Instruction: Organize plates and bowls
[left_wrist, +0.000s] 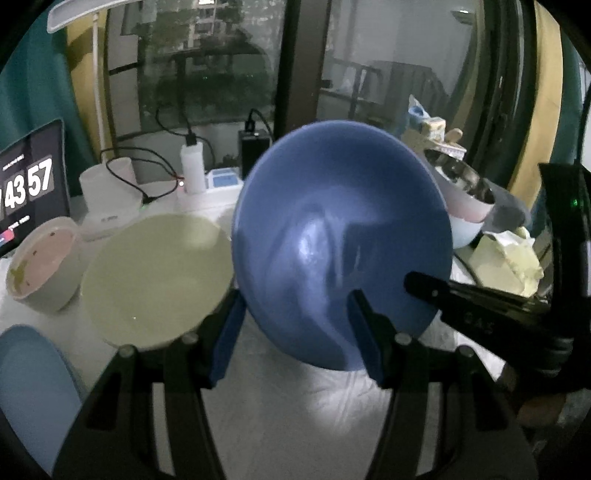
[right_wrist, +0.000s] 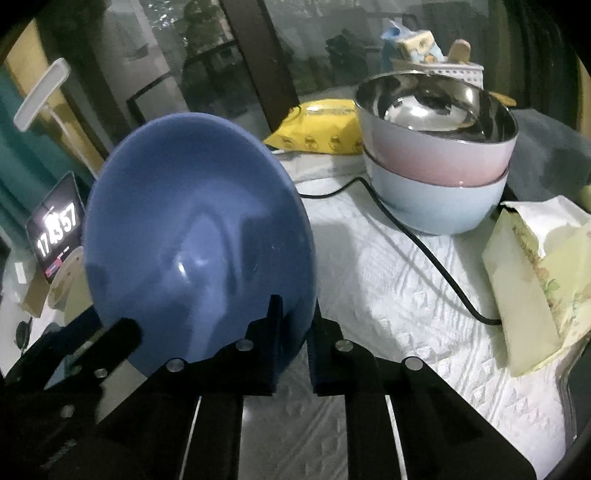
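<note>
The right hand-held gripper pinches the rim of a tilted blue bowl above the white-clothed counter, while the left hand-held gripper stands spread around its lower edge, beside a pale green bowl.

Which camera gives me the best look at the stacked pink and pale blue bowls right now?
The right wrist view. There the pink bowl sits nested in the pale blue bowl, both unobstructed, steel lining visible. In the left wrist view the tilted dark blue bowl hides most of the stack; only a sliver shows at its right edge.
</note>
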